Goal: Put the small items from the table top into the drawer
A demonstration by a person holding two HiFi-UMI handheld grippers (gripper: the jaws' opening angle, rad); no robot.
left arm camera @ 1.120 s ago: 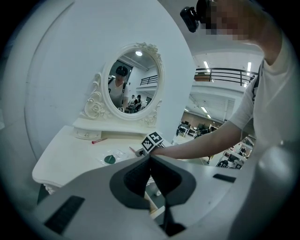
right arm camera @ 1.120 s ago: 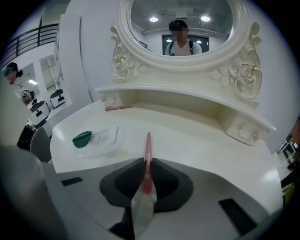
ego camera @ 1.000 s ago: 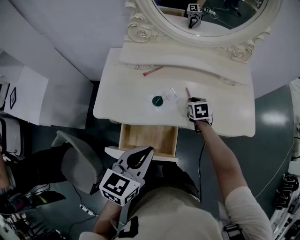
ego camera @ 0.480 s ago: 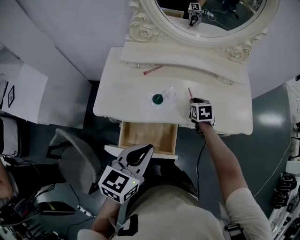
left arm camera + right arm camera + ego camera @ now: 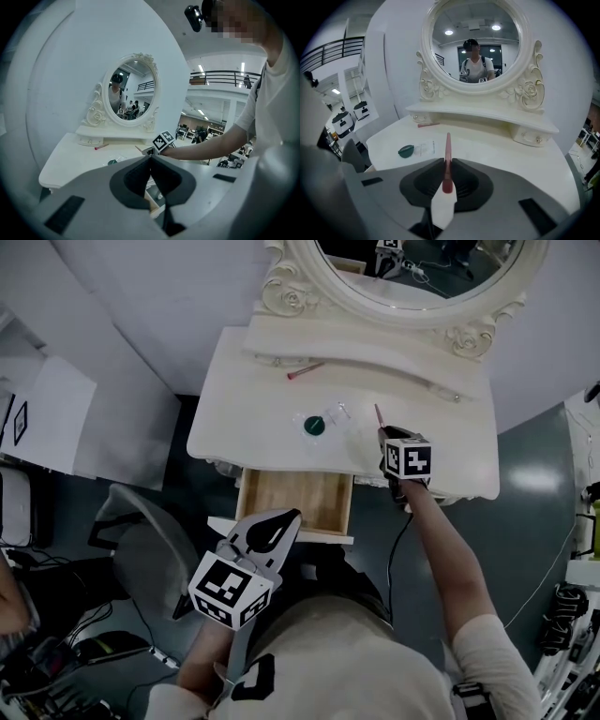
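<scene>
- Drawer is standing pulled out under the front edge of the white dressing table, its wooden inside facing up at me.
- I am holding the left gripper nearest to me, on my side of the drawer front and above it. In the left gripper view its jaws are pressed together with nothing between them.
- I am keeping the right gripper over the table's front right part, to the right of the drawer and beyond it.
- In the right gripper view its jaws are pinching a pink stick near the stick's lower end. The rest of the stick is jutting out past the tips toward the mirror.
- From the head view the pink stick is showing over the table top; I cannot tell whether its far end is touching the surface.
- To the left of that stick a green round lid is lying on the table, with a clear packet just beside it on its right.
- Farther back a red stick is lying near the foot of the raised shelf, well apart from the lid and packet.
- Behind the shelf the oval mirror is rising in its carved frame.
</scene>
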